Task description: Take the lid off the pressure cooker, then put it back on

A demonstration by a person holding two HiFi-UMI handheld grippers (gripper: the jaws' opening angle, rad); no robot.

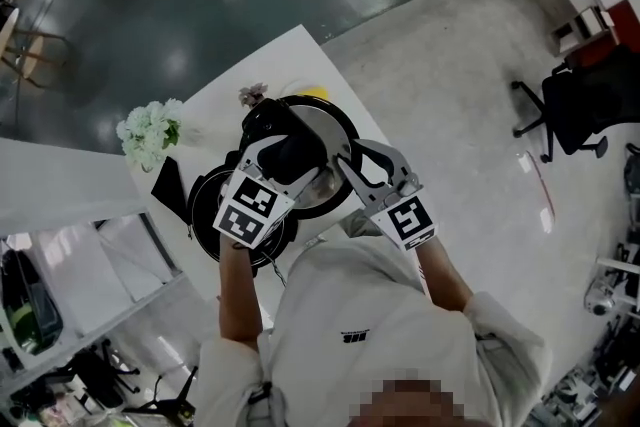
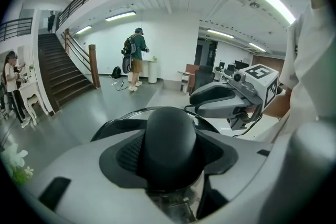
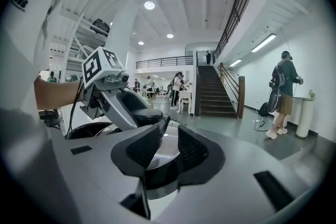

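Observation:
The pressure cooker lid (image 1: 338, 133), silver with a black rim, hangs tilted above the white table (image 1: 290, 55). My left gripper (image 1: 292, 151) is shut on its black knob (image 2: 169, 144), which fills the space between the pads. My right gripper (image 1: 350, 171) sits at the lid's right rim, its jaws closed narrowly on the thin edge (image 3: 157, 136). The open black pot (image 1: 203, 205) stands lower left of the lid, partly hidden under my left gripper's marker cube. In the right gripper view the pot (image 3: 89, 130) shows behind my left gripper (image 3: 118, 94).
White flowers (image 1: 150, 130) stand on the table's left side, and a yellow item (image 1: 312, 92) lies behind the lid. An office chair (image 1: 585, 100) is on the floor far right. Shelving (image 1: 60, 315) stands to the left. People stand by the stairs (image 3: 218, 92).

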